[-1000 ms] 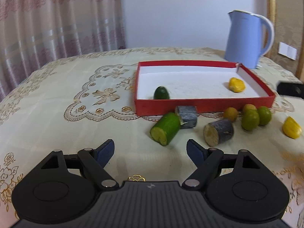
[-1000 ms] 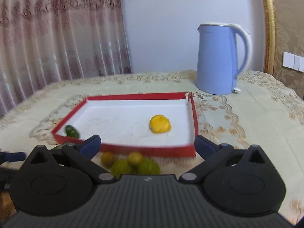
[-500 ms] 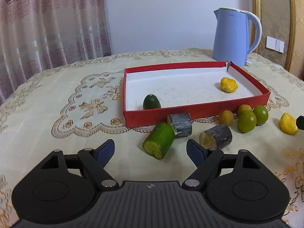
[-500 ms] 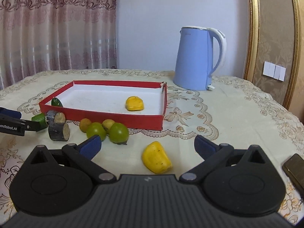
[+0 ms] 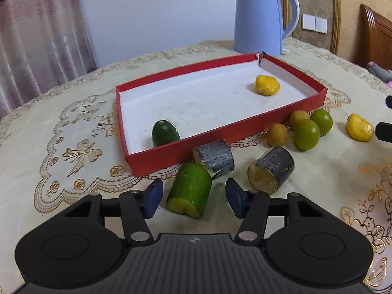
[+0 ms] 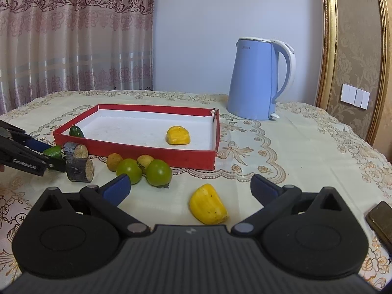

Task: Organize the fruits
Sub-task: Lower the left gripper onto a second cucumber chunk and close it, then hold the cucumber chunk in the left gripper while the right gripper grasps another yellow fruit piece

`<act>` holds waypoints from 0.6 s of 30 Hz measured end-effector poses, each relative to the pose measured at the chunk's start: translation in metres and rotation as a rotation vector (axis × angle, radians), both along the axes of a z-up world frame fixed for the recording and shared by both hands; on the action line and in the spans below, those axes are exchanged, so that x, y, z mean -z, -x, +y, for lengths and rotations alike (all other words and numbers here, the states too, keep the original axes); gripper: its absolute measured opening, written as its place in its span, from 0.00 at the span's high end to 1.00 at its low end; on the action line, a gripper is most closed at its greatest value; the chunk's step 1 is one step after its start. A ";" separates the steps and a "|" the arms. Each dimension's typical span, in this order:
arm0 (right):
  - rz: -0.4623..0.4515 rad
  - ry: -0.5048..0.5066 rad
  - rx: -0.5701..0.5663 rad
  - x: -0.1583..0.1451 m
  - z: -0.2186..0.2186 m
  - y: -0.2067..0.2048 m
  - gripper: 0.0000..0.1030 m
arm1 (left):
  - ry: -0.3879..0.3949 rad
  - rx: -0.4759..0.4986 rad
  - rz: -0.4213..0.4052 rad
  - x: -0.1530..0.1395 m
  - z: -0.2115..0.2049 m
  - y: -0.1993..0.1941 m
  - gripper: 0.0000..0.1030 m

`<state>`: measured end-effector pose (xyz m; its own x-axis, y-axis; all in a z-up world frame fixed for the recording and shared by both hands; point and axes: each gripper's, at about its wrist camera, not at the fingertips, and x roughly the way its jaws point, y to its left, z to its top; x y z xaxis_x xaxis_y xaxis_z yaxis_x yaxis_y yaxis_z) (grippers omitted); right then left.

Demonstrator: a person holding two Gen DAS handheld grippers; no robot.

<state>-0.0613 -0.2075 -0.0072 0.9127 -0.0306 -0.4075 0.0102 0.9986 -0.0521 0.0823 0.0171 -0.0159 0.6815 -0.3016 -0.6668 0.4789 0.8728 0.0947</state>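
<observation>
- The left gripper (image 5: 192, 197) sits low over the tablecloth (image 5: 73, 171), its jaws closing around a green cucumber piece (image 5: 190, 191). The piece lies between the blue pads (image 5: 153, 197), with a small gap on each side, so nothing is gripped.
- Just behind that piece, touching it, lies a dark cut stalk piece (image 5: 215, 158), set against the near wall of the red tray (image 5: 281, 115).
- A second dark stalk piece (image 5: 272, 172) lies to the right, apart from the first.
- Inside the tray are a dark green fruit (image 5: 164, 132) near the front left corner and a yellow fruit (image 5: 267, 85) near the far right corner.
- Four small round fruits (two green, two brownish yellow) (image 5: 306, 133) cluster just outside the tray's front wall.
- The right gripper (image 6: 189, 187) has its jaws wide apart and holds nothing. A yellow fruit piece (image 6: 207, 204) lies on the cloth between its fingers, touching neither.
- A blue kettle (image 6: 257, 78) stands behind the tray.
- A dark phone (image 6: 381, 220) lies at the right edge of the right wrist view.
</observation>
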 end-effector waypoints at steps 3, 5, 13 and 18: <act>-0.002 -0.001 0.001 0.000 0.000 0.001 0.00 | 0.000 0.022 0.006 -0.001 -0.002 -0.004 0.58; -0.003 -0.005 0.004 0.000 -0.001 0.001 0.00 | -0.007 0.009 0.010 -0.002 -0.002 -0.005 0.66; 0.037 -0.015 -0.024 0.006 -0.003 -0.002 0.00 | -0.005 -0.098 -0.004 -0.005 0.001 0.017 0.70; 0.085 -0.029 -0.027 0.011 -0.010 -0.011 0.09 | -0.005 -0.168 -0.020 -0.001 -0.007 0.026 0.70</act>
